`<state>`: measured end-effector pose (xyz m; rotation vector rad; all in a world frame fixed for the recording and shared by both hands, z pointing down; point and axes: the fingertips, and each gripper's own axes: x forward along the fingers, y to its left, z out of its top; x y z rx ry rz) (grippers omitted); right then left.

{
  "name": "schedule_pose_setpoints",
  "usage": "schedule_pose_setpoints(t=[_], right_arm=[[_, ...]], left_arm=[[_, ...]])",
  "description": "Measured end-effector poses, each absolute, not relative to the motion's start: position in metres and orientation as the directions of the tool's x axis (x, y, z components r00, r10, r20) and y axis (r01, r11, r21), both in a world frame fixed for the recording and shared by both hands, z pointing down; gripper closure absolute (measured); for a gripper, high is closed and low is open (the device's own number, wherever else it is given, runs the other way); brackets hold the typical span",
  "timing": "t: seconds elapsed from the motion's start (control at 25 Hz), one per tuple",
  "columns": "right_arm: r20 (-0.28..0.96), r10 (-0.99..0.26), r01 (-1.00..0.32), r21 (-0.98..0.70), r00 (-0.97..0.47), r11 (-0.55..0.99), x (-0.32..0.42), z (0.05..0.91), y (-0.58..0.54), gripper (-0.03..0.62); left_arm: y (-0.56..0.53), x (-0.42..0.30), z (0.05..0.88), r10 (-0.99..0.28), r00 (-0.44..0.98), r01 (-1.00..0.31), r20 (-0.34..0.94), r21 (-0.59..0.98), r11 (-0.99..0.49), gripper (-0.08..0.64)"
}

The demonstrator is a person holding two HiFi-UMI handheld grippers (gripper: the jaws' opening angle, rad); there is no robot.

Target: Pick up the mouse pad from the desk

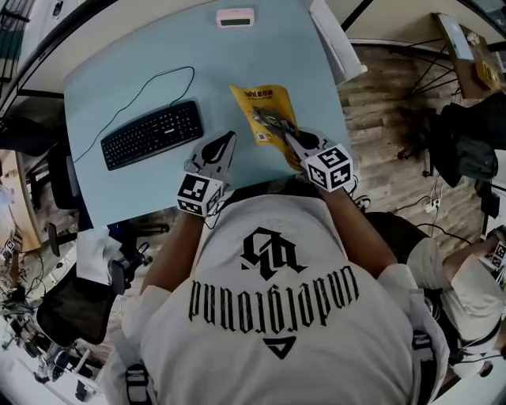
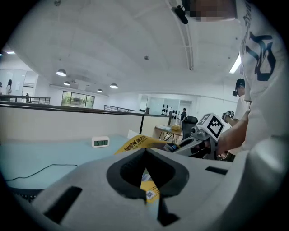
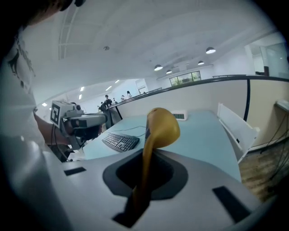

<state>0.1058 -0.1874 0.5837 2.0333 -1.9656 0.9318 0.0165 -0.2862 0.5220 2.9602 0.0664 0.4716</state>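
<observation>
Yellow, thin, flexible printed mouse pad [image 1: 262, 111] — raised above the pale-blue desk [image 1: 118, 79] by its near-right corner, long axis running away. Right tool [image 1: 290, 138] pinches its near end — left tool [image 1: 229, 138] pressed together, just left.

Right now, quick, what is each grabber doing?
Left gripper: closed, holding nothing.
Right gripper: closed on the yellow mouse pad.

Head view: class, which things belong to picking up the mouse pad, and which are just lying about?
Job: mouse pad, right tongs gripping it, desk.
Lying about: keyboard, its cable, small clock.
</observation>
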Motion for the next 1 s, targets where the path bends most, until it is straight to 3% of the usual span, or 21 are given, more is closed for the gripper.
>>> schedule_pose_setpoints(t=[0.48,1.0], right_arm=[[0.403,-0.915,-0.957,-0.253,0.030,-0.143,0.113,0.502,-0.189,0.568],[0.328,-0.944,-0.968,-0.227,0.023,-0.102,0.119,0.480,-0.129,0.568]], left_arm=[[-0.297,0.018,0.489,0.090,0.969,0.065,0.231,0.112,-0.992,0.552],[-0.260,0.029,0.456,0.046,0.982,0.036,0.182,0.055,-0.998,0.552]])
